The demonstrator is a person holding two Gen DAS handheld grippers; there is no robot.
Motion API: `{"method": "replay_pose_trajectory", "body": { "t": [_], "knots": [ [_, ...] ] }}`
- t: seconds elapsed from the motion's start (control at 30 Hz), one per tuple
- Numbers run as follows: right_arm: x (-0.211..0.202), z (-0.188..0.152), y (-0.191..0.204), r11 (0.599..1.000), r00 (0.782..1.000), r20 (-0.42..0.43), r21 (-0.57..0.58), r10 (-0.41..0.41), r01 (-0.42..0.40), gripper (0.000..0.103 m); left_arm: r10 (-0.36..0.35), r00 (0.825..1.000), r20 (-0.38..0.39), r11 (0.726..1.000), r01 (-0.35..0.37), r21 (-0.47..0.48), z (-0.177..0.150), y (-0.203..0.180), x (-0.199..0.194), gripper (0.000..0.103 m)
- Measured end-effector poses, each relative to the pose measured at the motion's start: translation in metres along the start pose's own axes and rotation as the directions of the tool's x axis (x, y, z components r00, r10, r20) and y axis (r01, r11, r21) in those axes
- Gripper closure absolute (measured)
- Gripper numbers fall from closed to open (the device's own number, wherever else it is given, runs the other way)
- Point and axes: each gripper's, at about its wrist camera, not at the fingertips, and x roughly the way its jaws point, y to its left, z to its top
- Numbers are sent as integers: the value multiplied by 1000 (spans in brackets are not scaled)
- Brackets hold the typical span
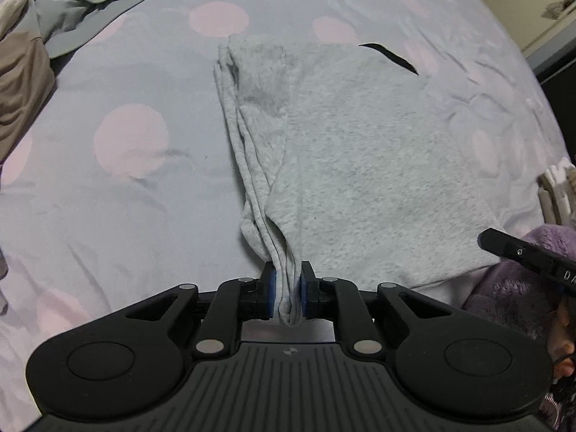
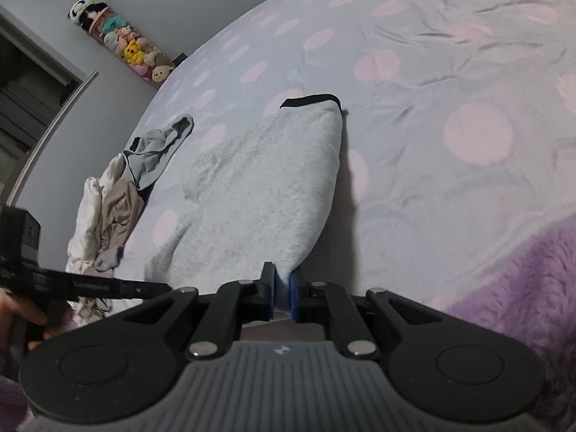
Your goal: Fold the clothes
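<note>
A light grey shirt (image 1: 378, 151) with a black collar trim (image 1: 390, 55) lies on the dotted bedsheet (image 1: 126, 198). My left gripper (image 1: 288, 288) is shut on a bunched fold of the shirt's near left edge. In the right wrist view the same shirt (image 2: 259, 187) stretches away from me, its black trim (image 2: 309, 100) at the far end. My right gripper (image 2: 282, 288) is shut on the shirt's near right corner. The other gripper's body shows at the right edge of the left wrist view (image 1: 529, 255) and at the left of the right wrist view (image 2: 90, 288).
A pile of other clothes, green-grey (image 1: 90, 3) and tan (image 1: 21, 82), lies at the far left; it also shows in the right wrist view (image 2: 118, 208). A purple fluffy blanket (image 2: 522, 288) lies near right. A tube of plush toys (image 2: 122, 43) stands by the wall.
</note>
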Motion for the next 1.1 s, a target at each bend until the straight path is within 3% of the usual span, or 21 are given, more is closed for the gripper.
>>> {"method": "replay_pose_trajectory", "body": {
  "t": [0.13,0.2,0.27,0.57,0.67,0.9,1.1],
  "knots": [
    [-3,-2,-5,999,999,31,-17,28,-27,87,37,999,37,999,-38,14,2,-12,-17,91],
    [-8,-1,-11,998,995,72,2,69,-69,73,34,997,73,999,-35,11,3,-20,-27,88],
    [-12,0,-17,993,987,118,26,113,-116,72,32,993,113,999,-33,10,3,-28,-39,86],
    [-30,-1,-22,974,948,227,-7,224,-228,60,49,952,302,996,-69,58,3,-70,-100,68],
    [-34,-1,-23,969,939,247,-14,241,-245,59,43,942,333,996,-68,64,5,-74,-107,58],
    [-38,-5,-17,966,933,252,-42,259,-257,53,34,925,379,999,-23,-33,4,-52,-103,58],
    [-44,-5,-14,965,915,307,-57,261,-256,51,12,901,433,999,8,-44,8,-44,-97,57]
  ]
}}
